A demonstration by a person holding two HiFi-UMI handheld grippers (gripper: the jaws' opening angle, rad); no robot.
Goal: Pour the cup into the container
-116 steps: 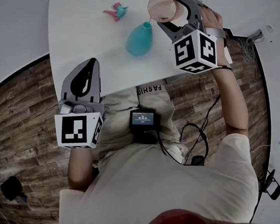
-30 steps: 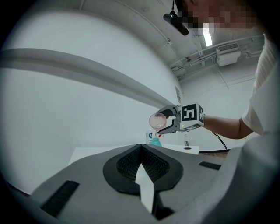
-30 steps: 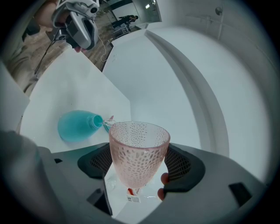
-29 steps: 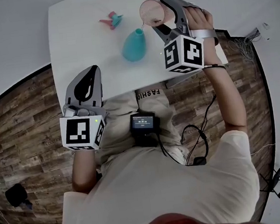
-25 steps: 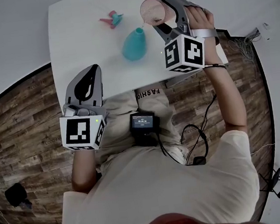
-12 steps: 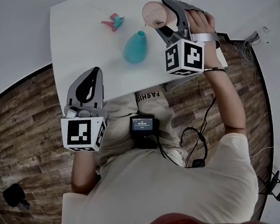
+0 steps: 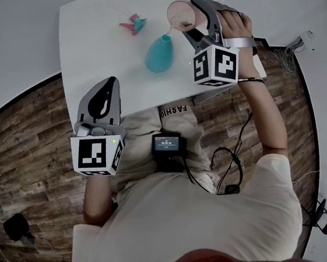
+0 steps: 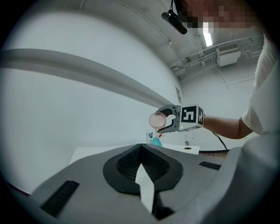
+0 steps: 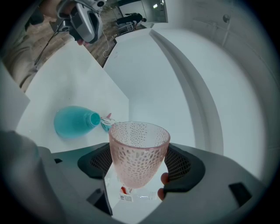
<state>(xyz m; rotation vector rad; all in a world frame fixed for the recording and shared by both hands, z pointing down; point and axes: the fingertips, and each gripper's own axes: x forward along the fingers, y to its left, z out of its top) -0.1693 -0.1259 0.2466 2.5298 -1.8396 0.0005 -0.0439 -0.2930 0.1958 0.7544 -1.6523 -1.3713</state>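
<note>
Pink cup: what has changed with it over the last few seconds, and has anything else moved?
Very little. The right gripper still holds the pink cup, which seems tipped slightly further toward the mouth of the teal bottle. Nothing was taken hold of or let go. The bottle, the spray cap and the shut left gripper at the table edge stayed put.

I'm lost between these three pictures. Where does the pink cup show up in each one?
Head view: the pink cup is at the top, right of centre, tilted in the right gripper.
Left gripper view: the cup is small, just right of centre.
Right gripper view: the cup is at bottom centre, between the jaws.
Shared landmark: the teal bottle, close by the cup's rim in all three.
</note>
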